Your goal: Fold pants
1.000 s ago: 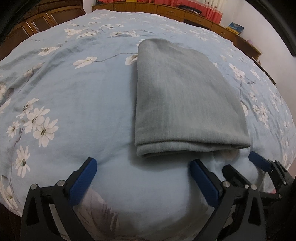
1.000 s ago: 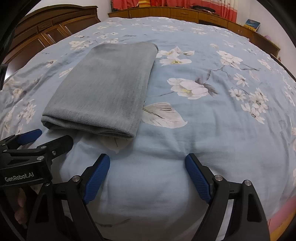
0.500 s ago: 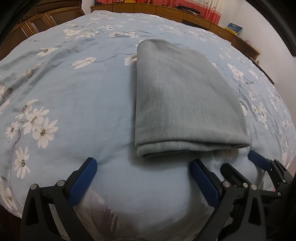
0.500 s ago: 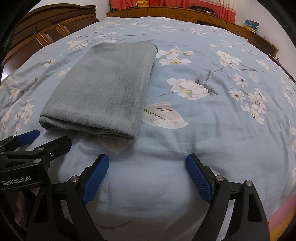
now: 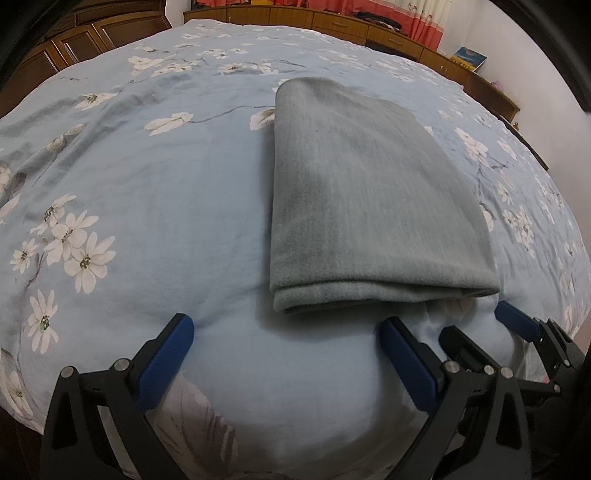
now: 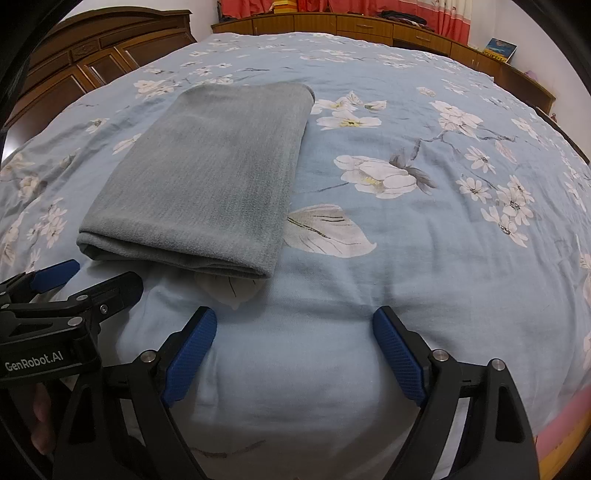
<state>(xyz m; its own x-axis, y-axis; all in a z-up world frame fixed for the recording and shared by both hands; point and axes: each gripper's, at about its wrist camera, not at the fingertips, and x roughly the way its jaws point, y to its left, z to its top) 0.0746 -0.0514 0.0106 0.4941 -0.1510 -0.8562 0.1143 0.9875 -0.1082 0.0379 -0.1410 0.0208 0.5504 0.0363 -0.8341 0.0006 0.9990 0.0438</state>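
The grey pants [image 5: 369, 206] lie folded into a thick rectangle on the blue floral bedspread [image 5: 147, 192], folded edge towards me. My left gripper [image 5: 288, 336] stands open just short of that near edge, a little left of its middle, with nothing between its blue pads. In the right wrist view the same pants [image 6: 210, 181] lie left of centre, and my right gripper [image 6: 295, 328] is open over bare bedspread beside their near right corner. The left gripper [image 6: 85, 277] shows at the lower left of that view, the right gripper [image 5: 480, 325] at the lower right of the left wrist view.
Dark wooden wardrobes [image 6: 92, 55] stand along the left, and a low wooden cabinet run [image 6: 369, 26] with red curtains lines the far side. A small picture [image 6: 500, 48] leans at the far right. The bedspread [image 6: 443, 221] spreads wide to the right of the pants.
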